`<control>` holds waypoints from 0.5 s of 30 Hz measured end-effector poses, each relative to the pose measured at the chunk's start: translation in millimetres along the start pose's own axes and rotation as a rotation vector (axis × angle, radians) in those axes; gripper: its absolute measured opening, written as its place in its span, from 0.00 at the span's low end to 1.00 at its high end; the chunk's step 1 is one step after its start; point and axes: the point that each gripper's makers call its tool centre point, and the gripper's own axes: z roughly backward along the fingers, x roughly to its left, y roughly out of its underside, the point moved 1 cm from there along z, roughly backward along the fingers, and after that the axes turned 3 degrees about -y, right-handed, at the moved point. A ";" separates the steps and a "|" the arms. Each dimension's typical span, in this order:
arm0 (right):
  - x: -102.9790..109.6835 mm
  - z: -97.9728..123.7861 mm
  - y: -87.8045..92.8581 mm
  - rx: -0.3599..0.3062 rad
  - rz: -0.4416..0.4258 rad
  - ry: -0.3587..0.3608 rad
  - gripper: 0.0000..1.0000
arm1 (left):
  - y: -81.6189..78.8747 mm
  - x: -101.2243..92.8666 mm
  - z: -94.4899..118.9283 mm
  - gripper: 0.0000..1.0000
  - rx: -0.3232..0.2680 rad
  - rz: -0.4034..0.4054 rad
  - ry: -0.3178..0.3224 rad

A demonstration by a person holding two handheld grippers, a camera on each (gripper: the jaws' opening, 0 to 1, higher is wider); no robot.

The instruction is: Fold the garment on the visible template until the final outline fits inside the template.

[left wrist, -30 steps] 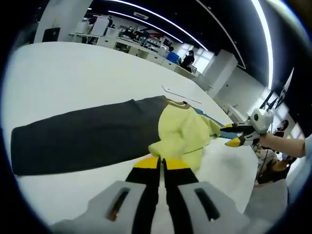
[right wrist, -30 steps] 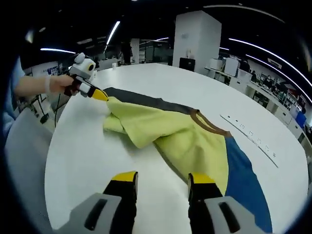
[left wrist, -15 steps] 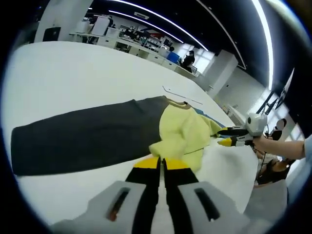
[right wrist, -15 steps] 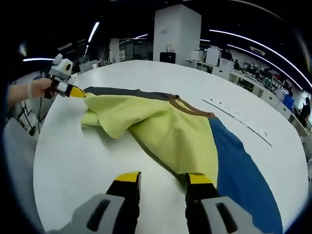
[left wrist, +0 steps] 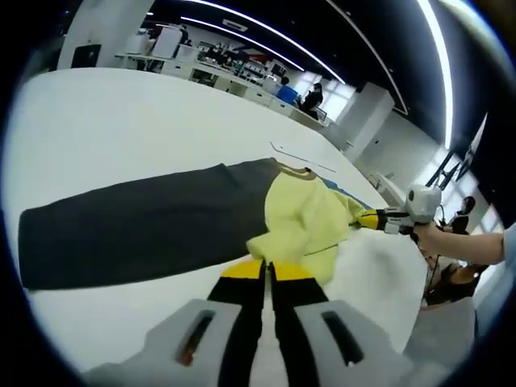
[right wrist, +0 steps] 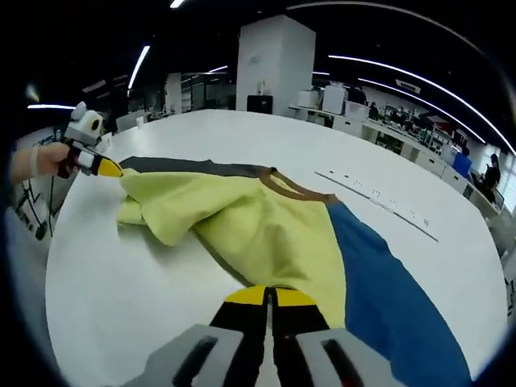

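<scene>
Garment [left wrist: 302, 222] lies on the white table [left wrist: 105, 137], colour-blocked: dark grey panel [left wrist: 137, 222] stretched toward the left, yellow middle bunched and partly folded over itself, blue panel [right wrist: 379, 282] on the right. A brown-edged neckline [right wrist: 278, 184] faces the far edge of the table. Beyond it a thin printed line [right wrist: 379, 205] runs along the table; whether it belongs to the template I cannot tell.

Left gripper [left wrist: 266, 270]: jaws together, clamped on the near hem of the yellow part. From the right gripper view it sits at the far left, pinching a yellow corner.

Right gripper [right wrist: 270, 297]: jaws together on the yellow hem, beside the seam to the blue panel. From the left gripper view it is at the garment's right end, held by a hand [left wrist: 439, 238].

Judgement: step in hand is the grasp for a fold, both hem points taken, outline far from compact. Next move calls for lifting both together and carrying the yellow part over evenly, keeping the cloth on the table.
</scene>
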 end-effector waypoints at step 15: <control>13.4 39.0 -12.2 -0.061 -0.066 -0.018 0.00 | 1.6 -1.3 9.2 0.00 -0.005 -0.005 0.000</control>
